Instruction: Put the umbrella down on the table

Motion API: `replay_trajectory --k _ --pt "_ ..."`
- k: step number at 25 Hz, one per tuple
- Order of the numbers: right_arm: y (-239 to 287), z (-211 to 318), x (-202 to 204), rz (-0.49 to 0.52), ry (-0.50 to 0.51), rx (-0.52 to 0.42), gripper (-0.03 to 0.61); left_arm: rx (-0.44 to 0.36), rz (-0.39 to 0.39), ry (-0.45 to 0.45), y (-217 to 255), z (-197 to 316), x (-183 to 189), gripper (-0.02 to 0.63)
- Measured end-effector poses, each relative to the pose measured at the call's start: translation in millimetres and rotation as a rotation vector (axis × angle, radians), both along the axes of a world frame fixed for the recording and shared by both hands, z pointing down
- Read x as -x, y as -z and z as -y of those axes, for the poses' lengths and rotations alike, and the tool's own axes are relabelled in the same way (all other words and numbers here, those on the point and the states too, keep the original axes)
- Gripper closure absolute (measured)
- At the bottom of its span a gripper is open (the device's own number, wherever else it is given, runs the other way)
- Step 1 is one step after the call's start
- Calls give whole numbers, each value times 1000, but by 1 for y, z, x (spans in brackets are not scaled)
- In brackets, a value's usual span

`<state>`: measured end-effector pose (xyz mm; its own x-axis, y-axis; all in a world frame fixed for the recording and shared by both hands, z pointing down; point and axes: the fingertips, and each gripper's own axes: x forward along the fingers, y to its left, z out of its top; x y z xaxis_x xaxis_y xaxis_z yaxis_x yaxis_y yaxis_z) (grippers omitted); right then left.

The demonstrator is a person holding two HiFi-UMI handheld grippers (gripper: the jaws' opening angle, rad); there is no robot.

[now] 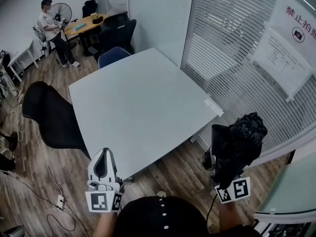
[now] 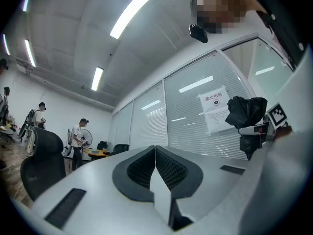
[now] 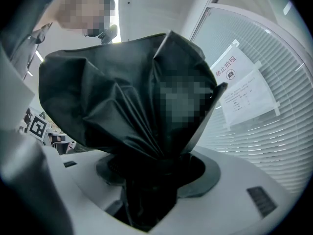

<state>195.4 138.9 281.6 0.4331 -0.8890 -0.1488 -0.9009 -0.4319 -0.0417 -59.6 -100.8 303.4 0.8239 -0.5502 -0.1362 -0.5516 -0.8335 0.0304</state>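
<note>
A folded black umbrella (image 1: 240,141) stands upright in my right gripper (image 1: 228,154), which is shut on it near the table's front right corner, off the tabletop. In the right gripper view the umbrella's bunched fabric (image 3: 127,106) fills the frame and hides the fingertips, in the right gripper (image 3: 156,173). The left gripper (image 1: 103,165) is shut with nothing in it, at the front edge of the white table (image 1: 143,107). Its pads (image 2: 142,168) meet in the left gripper (image 2: 155,165) view, where the umbrella (image 2: 247,114) shows at the right.
A black office chair (image 1: 52,115) stands at the table's left side and a blue chair (image 1: 112,56) at its far end. Glass walls with blinds (image 1: 237,48) run along the right. A person (image 1: 52,31) stands by a wooden desk (image 1: 86,23) at the back left.
</note>
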Motion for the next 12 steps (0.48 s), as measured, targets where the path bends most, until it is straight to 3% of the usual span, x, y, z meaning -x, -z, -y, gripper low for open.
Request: replay_trajectory --k 12 --pt "-5 -17 -59 37 -52 -5 316 5 -10 -61 -1 -6 -71 597"
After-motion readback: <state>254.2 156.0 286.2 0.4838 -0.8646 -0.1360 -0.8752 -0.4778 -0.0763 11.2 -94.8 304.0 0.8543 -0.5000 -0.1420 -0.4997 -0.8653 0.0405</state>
